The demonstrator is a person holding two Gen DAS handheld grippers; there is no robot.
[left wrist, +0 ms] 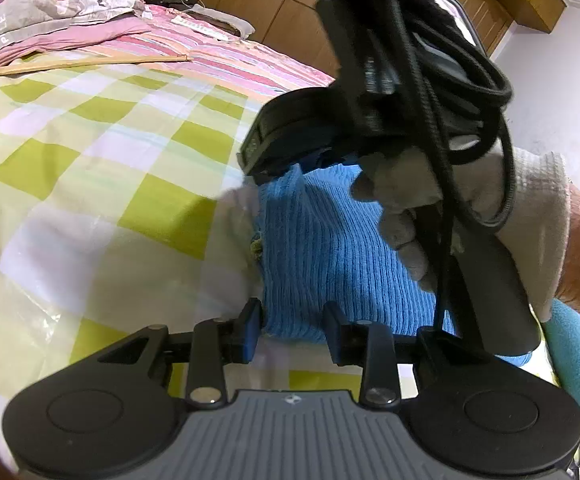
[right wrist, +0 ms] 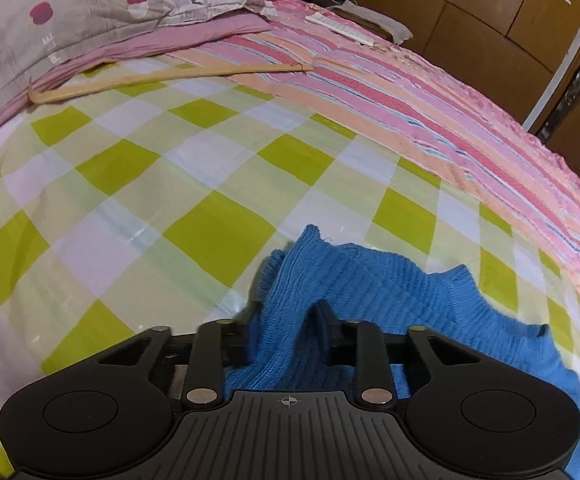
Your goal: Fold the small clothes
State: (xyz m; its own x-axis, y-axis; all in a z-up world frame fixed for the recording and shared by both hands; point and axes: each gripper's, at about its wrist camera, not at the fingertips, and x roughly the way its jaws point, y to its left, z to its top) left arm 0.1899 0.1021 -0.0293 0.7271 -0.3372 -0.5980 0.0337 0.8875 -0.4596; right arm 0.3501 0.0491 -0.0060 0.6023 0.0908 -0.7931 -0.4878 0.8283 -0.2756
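Left wrist view: the right hand (left wrist: 469, 216) and its cables hide much of the blue knit garment (left wrist: 321, 248) on the bed (left wrist: 90, 168); left tongs (left wrist: 293, 330) pinch its near edge. Right wrist view: right tongs (right wrist: 286, 336), blurred, pinch a raised fold of it

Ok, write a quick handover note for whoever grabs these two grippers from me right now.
Left gripper: shut on the near edge of the blue knit garment, held steady.
Right gripper: jaws closed in on a raised fold of the same garment, pads pressing the knit; a gloved hand holds it.
Garment lies bunched on the green checked sheet; a wooden hanger lies further up the bed by the pillow.
Done: both ends gripped.
Left: lay it flat, fold it over, smooth it, then release. No finished fold is visible yet.
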